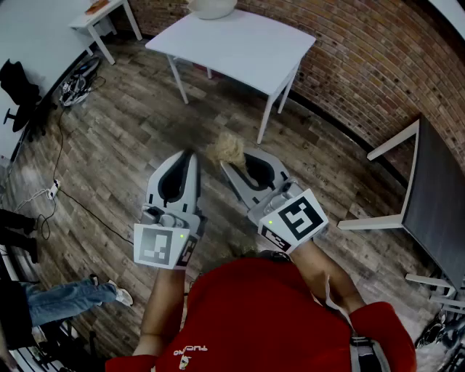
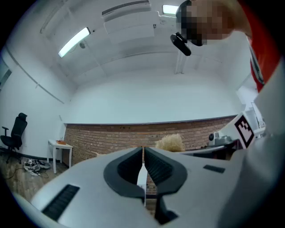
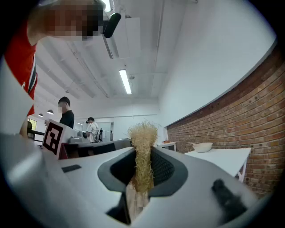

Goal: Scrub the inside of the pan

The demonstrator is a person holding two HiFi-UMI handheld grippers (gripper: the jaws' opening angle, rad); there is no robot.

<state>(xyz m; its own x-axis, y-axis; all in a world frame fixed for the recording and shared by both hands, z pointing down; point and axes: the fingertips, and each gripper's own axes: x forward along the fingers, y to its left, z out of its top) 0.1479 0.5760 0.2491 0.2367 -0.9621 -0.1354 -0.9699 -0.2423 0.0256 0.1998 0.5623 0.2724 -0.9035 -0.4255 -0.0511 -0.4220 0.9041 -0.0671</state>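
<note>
the right claw is clamped on the scrubber, a straw-coloured tuft of fibres sticking out past its tips, while the left claw is pressed together on nothing, both held over the wooden floor. the pale bowl-shaped thing that is probably the pan sits well apart at the far edge of the white table, not yet reached. the tuft looks light, soft and springy, so it likely wants gripping low on the bundle, and the pan looks stiff and may slide unless the rim is steadied
</note>
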